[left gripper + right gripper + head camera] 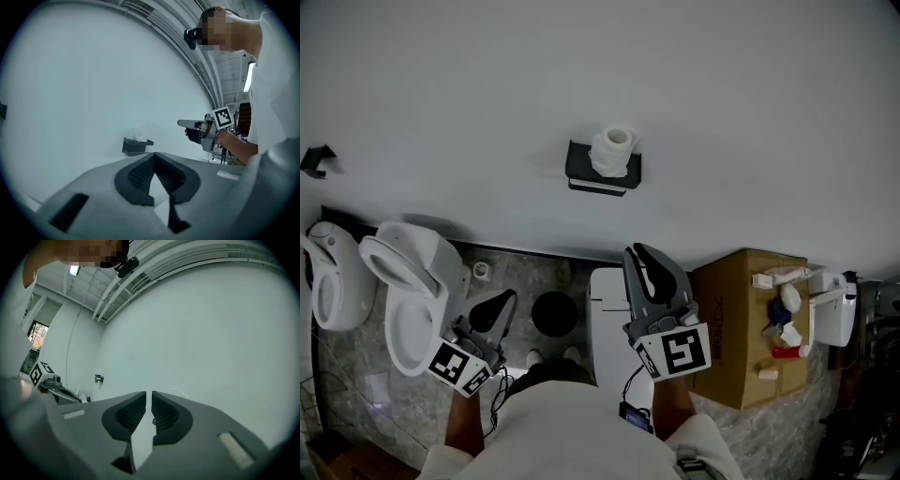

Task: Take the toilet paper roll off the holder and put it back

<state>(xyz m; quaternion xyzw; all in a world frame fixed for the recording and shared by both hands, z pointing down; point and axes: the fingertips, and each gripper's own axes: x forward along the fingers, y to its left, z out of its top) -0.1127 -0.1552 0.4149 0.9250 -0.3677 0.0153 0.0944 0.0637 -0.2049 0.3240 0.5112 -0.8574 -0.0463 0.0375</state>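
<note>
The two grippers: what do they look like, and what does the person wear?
The left gripper and the right gripper have grey bodies with dark ribbed pads. Each carries a white cube with black markers. Black cables trail from them. The person's top is white.

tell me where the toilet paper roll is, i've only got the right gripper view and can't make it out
Observer: The toilet paper roll stands on the black holder on the wall, ahead of the right gripper and slightly to its left.
Operator: where's the left gripper
Observer: The left gripper is far from the holder, shut with nothing in it.
Operator: anything on my right
Observer: A cardboard box on the floor, with small items on top.
</note>
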